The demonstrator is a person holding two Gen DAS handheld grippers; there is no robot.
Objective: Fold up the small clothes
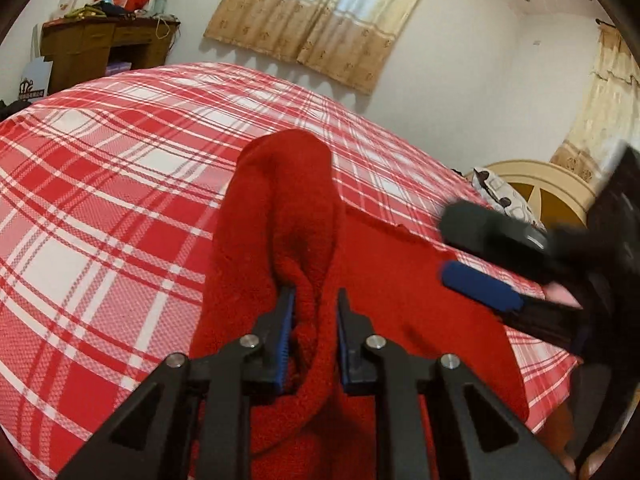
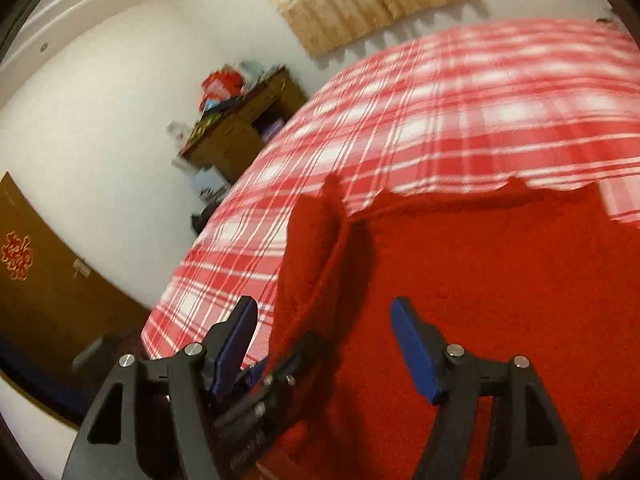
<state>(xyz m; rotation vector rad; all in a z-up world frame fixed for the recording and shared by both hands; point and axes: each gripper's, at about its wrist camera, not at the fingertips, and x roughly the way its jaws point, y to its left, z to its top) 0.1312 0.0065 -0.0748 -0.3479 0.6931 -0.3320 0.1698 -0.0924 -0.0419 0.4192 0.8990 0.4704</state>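
A red fleecy garment [image 1: 400,280] lies on the red-and-white plaid bed [image 1: 100,200]. My left gripper [image 1: 314,300] is shut on a raised fold of the garment, which stands up in a hump [image 1: 280,200] ahead of the fingers. In the right wrist view the garment [image 2: 500,280] spreads flat to the right, with the lifted fold [image 2: 316,232] at its left edge. My right gripper [image 2: 324,316] is open and empty above the garment. It also shows blurred at the right of the left wrist view [image 1: 480,256].
A wooden desk [image 1: 100,48] piled with boxes stands by the far wall. Beige curtains [image 1: 320,20] hang above the bed. A headboard [image 1: 540,188] and a pillow [image 1: 500,192] are at the right. A brown door [image 2: 40,280] is left of the bed.
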